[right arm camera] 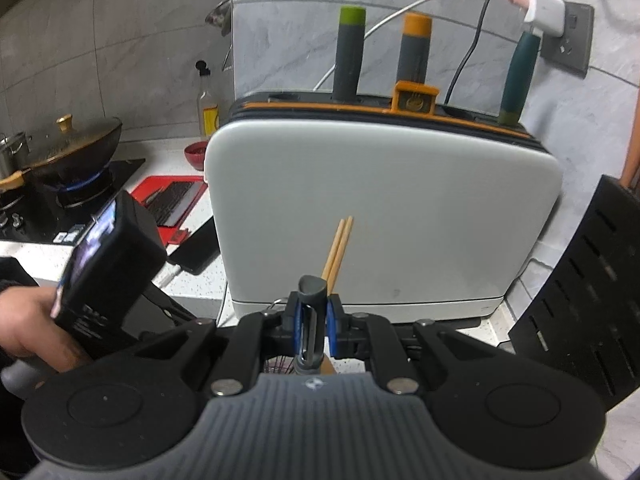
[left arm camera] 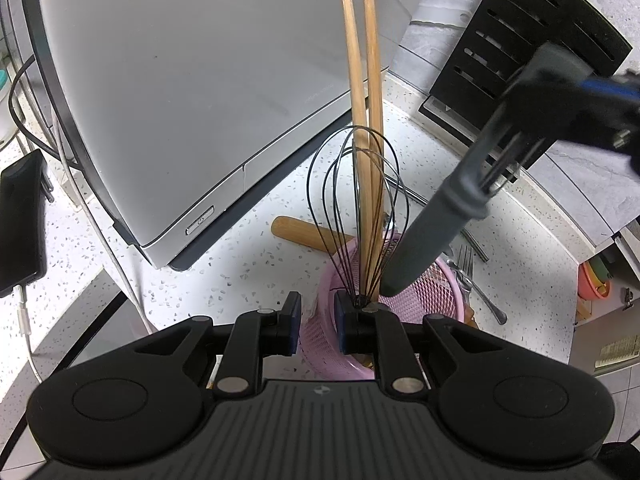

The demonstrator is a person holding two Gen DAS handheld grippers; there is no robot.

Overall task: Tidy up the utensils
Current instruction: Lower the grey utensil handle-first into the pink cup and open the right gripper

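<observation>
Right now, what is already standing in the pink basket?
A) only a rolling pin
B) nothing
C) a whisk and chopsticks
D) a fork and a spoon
C: the left wrist view shows the wire whisk and two wooden chopsticks rising out of the pink basket.

Left wrist cam: steep down-look, close over the pink basket (left arm camera: pixel 404 300) just ahead of its jaws. Right wrist cam: shallower, facing the grey appliance (right arm camera: pixel 384 216) beyond its jaws. Shared: appliance, chopsticks (left arm camera: pixel 366 120), black rack (right arm camera: pixel 580 288).
</observation>
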